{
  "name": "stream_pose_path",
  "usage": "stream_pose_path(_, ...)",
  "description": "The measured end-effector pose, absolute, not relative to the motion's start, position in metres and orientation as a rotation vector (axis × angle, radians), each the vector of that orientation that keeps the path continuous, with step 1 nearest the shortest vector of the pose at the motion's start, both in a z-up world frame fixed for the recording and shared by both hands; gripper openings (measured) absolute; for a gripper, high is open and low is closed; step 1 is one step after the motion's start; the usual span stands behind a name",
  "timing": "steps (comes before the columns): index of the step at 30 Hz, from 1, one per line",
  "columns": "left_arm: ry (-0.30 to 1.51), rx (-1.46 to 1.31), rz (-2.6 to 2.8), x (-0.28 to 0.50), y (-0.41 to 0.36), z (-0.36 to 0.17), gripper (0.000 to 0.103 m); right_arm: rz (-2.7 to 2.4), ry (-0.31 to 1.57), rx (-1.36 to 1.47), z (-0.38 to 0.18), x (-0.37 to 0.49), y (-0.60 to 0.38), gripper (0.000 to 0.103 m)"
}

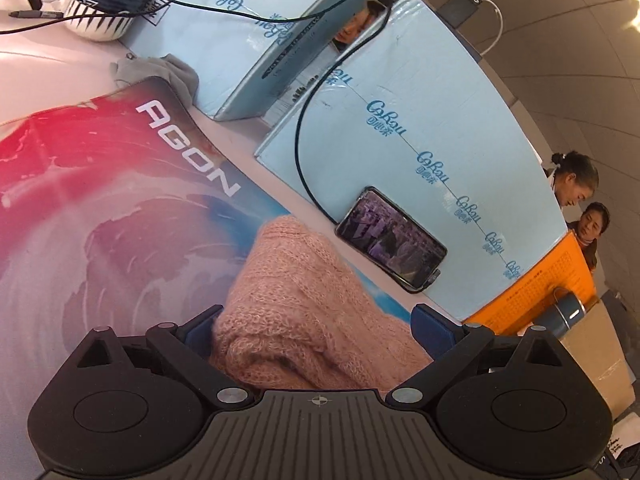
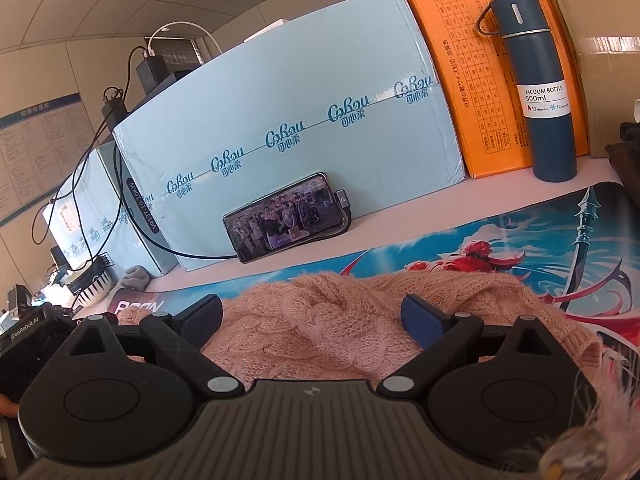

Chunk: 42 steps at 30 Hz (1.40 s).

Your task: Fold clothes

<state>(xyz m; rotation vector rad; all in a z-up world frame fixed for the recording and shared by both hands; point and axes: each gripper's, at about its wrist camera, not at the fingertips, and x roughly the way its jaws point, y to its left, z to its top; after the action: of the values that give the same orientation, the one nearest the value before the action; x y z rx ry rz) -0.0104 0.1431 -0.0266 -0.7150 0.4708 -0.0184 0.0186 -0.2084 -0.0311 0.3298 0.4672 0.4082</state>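
A pink cable-knit sweater lies bunched on a printed desk mat. My left gripper is open, its blue-padded jaws wide apart on either side of the folded knit, which fills the gap between them. In the right wrist view the same sweater spreads across the mat. My right gripper is open too, jaws wide over the sweater's near part. Whether either gripper's pads touch the knit, I cannot tell.
Light blue cartons line the back of the desk, with a phone leaning on one and cables over them. A blue vacuum bottle stands by an orange box. A bowl and grey cloth sit far left.
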Motion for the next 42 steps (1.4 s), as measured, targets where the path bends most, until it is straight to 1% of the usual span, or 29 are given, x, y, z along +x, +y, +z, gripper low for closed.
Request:
stream_pose_path(1, 0.476, -0.696, -0.024, -0.008, 0.140, -0.026, 0.097, 0.410, 0.468, 0.331, -0.031, 0.019, -0.209, 0.097)
stream_pose_path(2, 0.482, -0.680, -0.022, -0.007, 0.137, -0.026, 0.088, 0.416, 0.469, 0.337, -0.031, 0.019, -0.209, 0.097)
stream_pose_path(3, 0.490, -0.673, -0.016, -0.007, 0.135, -0.026, 0.067, 0.423, 0.470, 0.342, -0.031, 0.018, -0.209, 0.097)
stream_pose_path(4, 0.501, -0.670, -0.010, -0.006, 0.135, -0.027, 0.054, 0.429, 0.471, 0.347, -0.031, 0.018, -0.209, 0.097)
stream_pose_path(5, 0.507, -0.667, -0.013, -0.007, 0.136, -0.027, 0.036, 0.435, 0.472, 0.353, -0.031, 0.018, -0.210, 0.097)
stream_pose_path(8, 0.489, -0.622, -0.039, -0.014, 0.138, -0.021, 0.029, 0.455, 0.475, 0.369, -0.030, 0.018, -0.211, 0.097)
stream_pose_path(12, 0.430, -0.476, 0.003, -0.025, 0.144, -0.002, 0.026, 0.480, 0.479, 0.390, -0.030, 0.018, -0.212, 0.097)
stream_pose_path(17, 0.345, -0.237, 0.172, -0.032, 0.145, 0.019, 0.026, 0.517, 0.485, 0.422, -0.029, 0.017, -0.213, 0.097)
stream_pose_path(20, 0.282, -0.115, 0.200, -0.037, 0.131, 0.032, 0.026, 0.607, 0.514, 0.506, -0.031, 0.019, -0.217, 0.097)
stream_pose_path(24, 0.216, 0.032, 0.081, -0.043, 0.084, 0.042, 0.026, 0.733, 0.557, 0.654, -0.033, 0.023, -0.224, 0.097)
stream_pose_path(28, 0.151, 0.175, -0.102, -0.049, 0.025, 0.048, 0.026, 0.771, 0.557, 0.742, -0.033, 0.025, -0.232, 0.097)
stream_pose_path(32, 0.179, 0.258, -0.272, -0.046, -0.021, 0.035, 0.026, 0.800, 0.559, 0.837, -0.033, 0.028, -0.241, 0.097)
stream_pose_path(37, 0.209, 0.177, -0.337, -0.044, -0.002, 0.033, 0.033, 0.788, 0.579, 0.827, -0.033, 0.031, -0.242, 0.097)
stream_pose_path(38, 0.214, 0.158, -0.348, -0.044, 0.003, 0.033, 0.040, 0.787, 0.587, 0.820, -0.034, 0.032, -0.241, 0.097)
stream_pose_path(39, 0.218, 0.139, -0.359, -0.044, 0.007, 0.033, 0.057, 0.780, 0.594, 0.809, -0.034, 0.032, -0.240, 0.097)
stream_pose_path(40, 0.223, 0.120, -0.369, -0.043, 0.012, 0.033, 0.068, 0.773, 0.598, 0.802, -0.034, 0.033, -0.239, 0.097)
stream_pose_path(41, 0.228, 0.101, -0.380, -0.043, 0.017, 0.033, 0.085, 0.770, 0.603, 0.799, -0.035, 0.033, -0.239, 0.097)
stream_pose_path(42, 0.232, 0.082, -0.391, -0.042, 0.022, 0.033, 0.090, 0.768, 0.608, 0.797, -0.036, 0.034, -0.239, 0.097)
